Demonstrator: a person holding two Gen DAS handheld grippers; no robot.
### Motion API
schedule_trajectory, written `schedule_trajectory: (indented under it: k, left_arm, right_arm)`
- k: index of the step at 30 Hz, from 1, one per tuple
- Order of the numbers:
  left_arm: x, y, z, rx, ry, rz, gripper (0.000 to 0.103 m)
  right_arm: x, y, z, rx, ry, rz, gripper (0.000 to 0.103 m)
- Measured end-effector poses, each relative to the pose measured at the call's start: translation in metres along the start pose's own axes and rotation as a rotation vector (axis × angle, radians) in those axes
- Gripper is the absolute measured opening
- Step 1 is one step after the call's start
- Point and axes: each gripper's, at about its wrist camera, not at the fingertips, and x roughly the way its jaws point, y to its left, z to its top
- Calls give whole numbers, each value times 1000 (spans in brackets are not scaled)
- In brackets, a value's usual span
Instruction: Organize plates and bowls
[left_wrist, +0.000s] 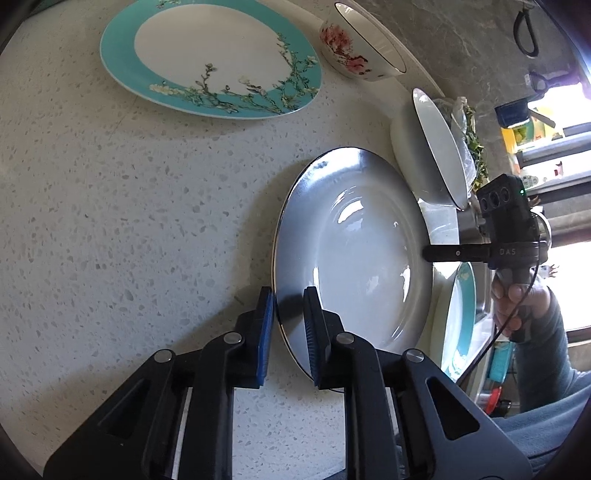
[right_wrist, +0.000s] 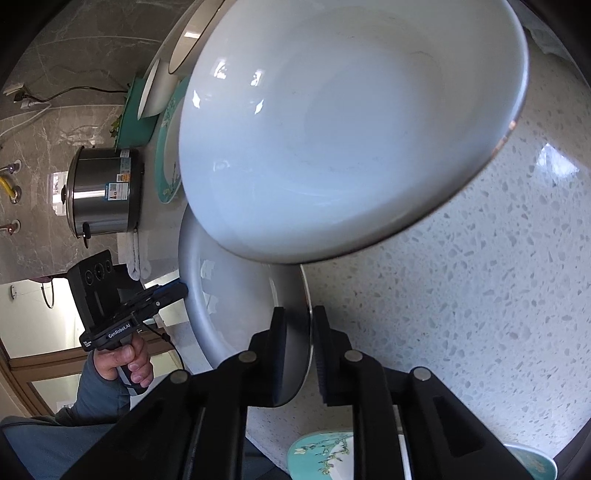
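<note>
Speckled white stone desk (left_wrist: 129, 184) under grey marble wall tiles, window glare off to one side.

Left wrist view, left to right: teal-rimmed oval plate with blossom-branch print (left_wrist: 210, 55) flat on the desk at the far left. Next, left gripper (left_wrist: 288, 325), blue pads, jaws clenched on the near rim of the white round plate with dark thin edge (left_wrist: 354, 258); one pad is under the rim, the other on top. That plate sits mid-desk, can't tell if it is lifted clear. Behind it, white bowl with pink blossom print (left_wrist: 354, 48) by the wall, then a white bowl with dark rim (left_wrist: 436, 147) tilted on edge. Far side of the white plate: right gripper (left_wrist: 428, 254) clamped on the opposite rim, a hand (left_wrist: 517, 306) on its handle, grey sleeve behind. Second teal-rimmed plate (left_wrist: 463, 317) peeks out beneath that edge.

Right wrist view, left to right: stainless steel cooker pot (right_wrist: 107, 192) against the wall, the left gripper below it gripping the plate's far rim, the same white bowl looming large over the plate, the right gripper's jaws shut on the near rim.
</note>
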Motion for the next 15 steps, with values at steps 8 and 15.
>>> schedule_trajectory:
  k: [8, 15]
  left_arm:
    - [-1, -1, 0, 3, -9, 21, 14]
    - [-3, -4, 2, -1, -13, 45, 14]
  right_arm:
    - [0, 6, -2, -38, -11, -38, 19]
    - [3, 8, -7, -30, -18, -41, 19]
